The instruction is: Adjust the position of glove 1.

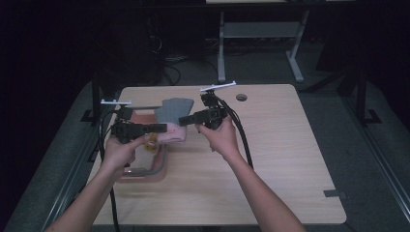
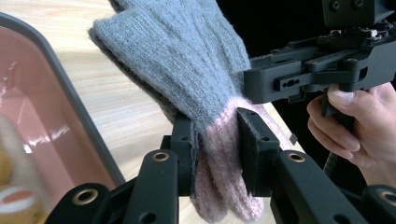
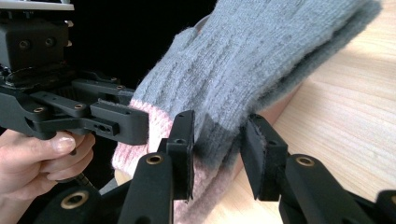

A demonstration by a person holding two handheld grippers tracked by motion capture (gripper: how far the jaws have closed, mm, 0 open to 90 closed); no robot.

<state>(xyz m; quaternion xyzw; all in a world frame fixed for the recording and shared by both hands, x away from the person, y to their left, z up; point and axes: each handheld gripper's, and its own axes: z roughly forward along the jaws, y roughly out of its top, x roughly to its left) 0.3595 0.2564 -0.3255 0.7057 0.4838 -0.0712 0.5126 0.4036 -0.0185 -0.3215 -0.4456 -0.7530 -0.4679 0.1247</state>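
A knitted glove, grey with a pink cuff (image 1: 175,110) (image 2: 187,60) (image 3: 261,60), hangs between my two grippers over the left part of the wooden table (image 1: 275,159). My left gripper (image 1: 162,128) (image 2: 217,144) is shut on the pink cuff, its pads pressing the knit. My right gripper (image 1: 183,120) (image 3: 217,144) faces it from the right with the grey part between its jaws. The knit lies against one pad and a thin gap shows at the other, so this gripper is open. Each gripper view shows the other gripper close by, with a hand on its handle.
A pink tray with a grey rim (image 1: 163,162) (image 2: 70,102) sits at the table's left edge under the left hand, with a yellowish object (image 2: 11,196) in it. A round cable hole (image 1: 241,97) is at the back of the table. A strip of tape (image 1: 334,194) lies near the right front corner.
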